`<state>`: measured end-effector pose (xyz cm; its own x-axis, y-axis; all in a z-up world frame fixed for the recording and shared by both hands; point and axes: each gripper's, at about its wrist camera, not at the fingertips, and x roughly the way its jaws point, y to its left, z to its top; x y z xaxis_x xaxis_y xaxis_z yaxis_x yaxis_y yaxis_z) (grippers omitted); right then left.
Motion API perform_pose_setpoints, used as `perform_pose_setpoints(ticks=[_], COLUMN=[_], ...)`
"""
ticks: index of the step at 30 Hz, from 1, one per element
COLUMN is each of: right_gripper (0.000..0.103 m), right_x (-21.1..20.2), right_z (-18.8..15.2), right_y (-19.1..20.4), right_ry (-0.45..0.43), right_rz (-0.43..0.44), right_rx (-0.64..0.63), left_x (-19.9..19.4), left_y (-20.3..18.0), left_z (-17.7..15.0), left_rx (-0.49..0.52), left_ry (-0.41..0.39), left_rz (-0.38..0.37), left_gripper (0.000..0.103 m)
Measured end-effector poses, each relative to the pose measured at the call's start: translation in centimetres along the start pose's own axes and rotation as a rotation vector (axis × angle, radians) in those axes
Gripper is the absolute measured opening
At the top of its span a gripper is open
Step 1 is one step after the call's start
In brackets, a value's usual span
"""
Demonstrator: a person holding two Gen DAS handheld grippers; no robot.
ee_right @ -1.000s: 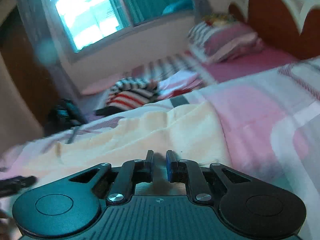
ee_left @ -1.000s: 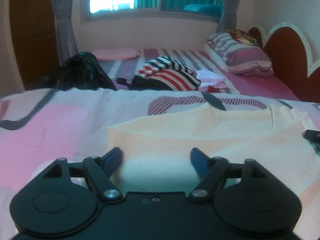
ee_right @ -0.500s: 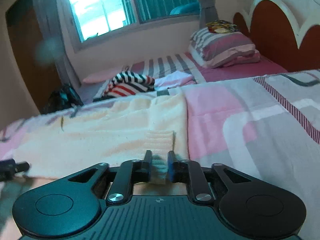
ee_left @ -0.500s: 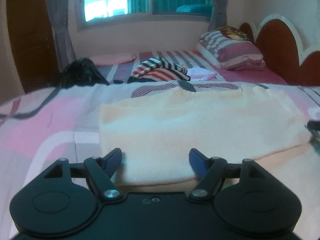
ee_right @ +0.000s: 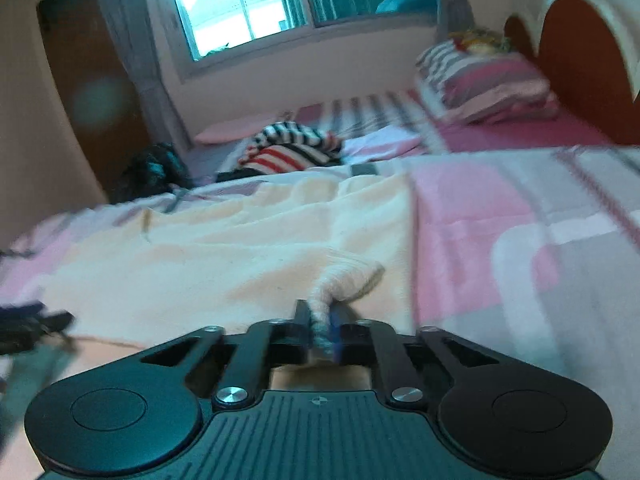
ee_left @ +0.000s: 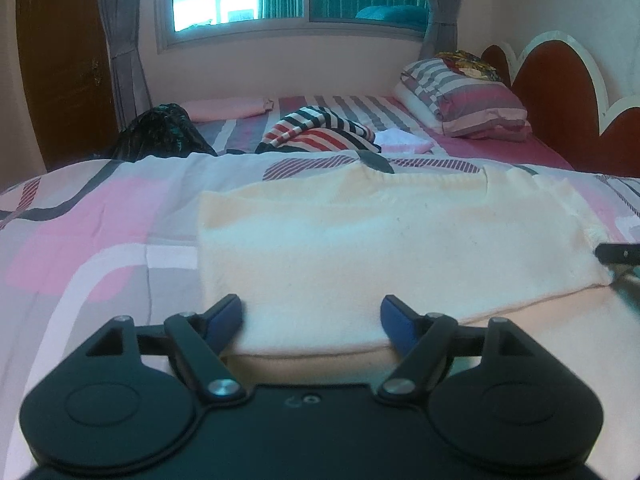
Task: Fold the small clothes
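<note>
Cream knit garment (ee_left: 384, 248), folded double, flat on the pink patchwork bedspread (ee_left: 100, 240)

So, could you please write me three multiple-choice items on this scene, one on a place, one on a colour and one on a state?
1. Where does the striped pile of clothes lie?
A. beyond the cream garment, toward the window
B. on the pillow
C. under the left claw

2. What colour is the garment being folded?
A. black
B. cream
C. green

3. How do the claws stand?
A. both open
B. left shut, right open
C. left claw open, right claw shut on the garment's ribbed cuff

Answers: 1 A, the pile sits past the garment's far edge; 2 B, the cloth is pale cream in both views; 3 C, the left fingers stand wide apart while the right ones pinch knit fabric.
</note>
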<state>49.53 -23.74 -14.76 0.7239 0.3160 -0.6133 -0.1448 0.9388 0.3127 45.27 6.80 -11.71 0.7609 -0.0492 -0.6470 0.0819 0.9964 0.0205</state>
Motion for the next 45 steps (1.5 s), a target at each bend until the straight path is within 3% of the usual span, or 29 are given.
perform_pose_setpoints(ticks=[5,7,9,11,12,15,17,18,21,26,31,32,33,34,42,45], right_gripper=[0.007,0.008,0.018,0.038,0.038,0.038,0.038,0.038,0.037,0.038,0.038,0.036,0.017,0.008,0.006,0.006], right_x=[-1.8,-0.6,1.0,0.0,-0.9,-2.1,-0.9,0.7,0.8,-0.7,1.0,0.9,0.6,0.4,-0.7,-2.1], right_z=[1.3,1.1,0.5,0.5,0.5,0.0,-0.8,-1.1,-1.0,-0.2,-0.5,-0.4,-0.3,-0.2,-0.3,0.3], right_y=[0.5,0.2,0.1,0.5,0.9,2.8,4.2,4.1,4.2,2.9,0.6,0.4,0.4,0.4,1.0,1.6], right_ry=[-0.12,-0.087,-0.011,-0.06,-0.105,-0.152,-0.1,-0.013,0.017,-0.098,-0.035,-0.035,-0.032,-0.026,0.022,-0.001], right_rz=[-0.036,-0.073,-0.109,-0.176,-0.196,-0.1,-0.098,-0.129,-0.143,-0.178,-0.168,-0.161,-0.155,-0.137,-0.132,-0.109], right_rx=[-0.084,-0.095,-0.127,-0.124,-0.118,-0.148,-0.221,-0.214,-0.227,-0.155,-0.073,-0.081,-0.086,-0.089,-0.118,-0.113], left_x=[-0.1,0.0,-0.1,-0.8,-1.1,-1.1,-0.1,0.1,-0.4,-0.3,-0.2,-0.2,-0.3,-0.3,-0.5,-0.9], left_y=[-0.1,0.0,0.1,0.0,-0.2,-1.4,-2.0,-2.0,-1.6,-0.7,-0.8,-0.8,-0.8,-0.8,-0.8,-0.6], left_z=[-0.3,-0.3,-0.2,-0.1,0.0,0.3,0.2,0.1,0.3,-0.1,-0.4,-0.4,-0.4,-0.4,-0.1,-0.2], left_rx=[0.006,0.004,0.001,0.005,0.009,0.013,0.028,0.026,0.029,0.003,0.004,0.005,0.006,0.008,0.008,0.012], left_ry=[-0.008,-0.006,-0.001,-0.014,-0.028,-0.032,0.008,0.013,0.02,0.026,0.018,0.017,0.017,0.018,0.022,0.005], left_rz=[-0.002,-0.003,-0.005,0.004,-0.003,-0.028,-0.012,-0.005,-0.005,-0.017,-0.019,-0.019,-0.018,-0.016,-0.008,0.0], left_gripper=[0.076,0.077,0.077,0.074,0.074,0.075,0.078,0.079,0.079,0.081,0.082,0.082,0.082,0.082,0.082,0.079])
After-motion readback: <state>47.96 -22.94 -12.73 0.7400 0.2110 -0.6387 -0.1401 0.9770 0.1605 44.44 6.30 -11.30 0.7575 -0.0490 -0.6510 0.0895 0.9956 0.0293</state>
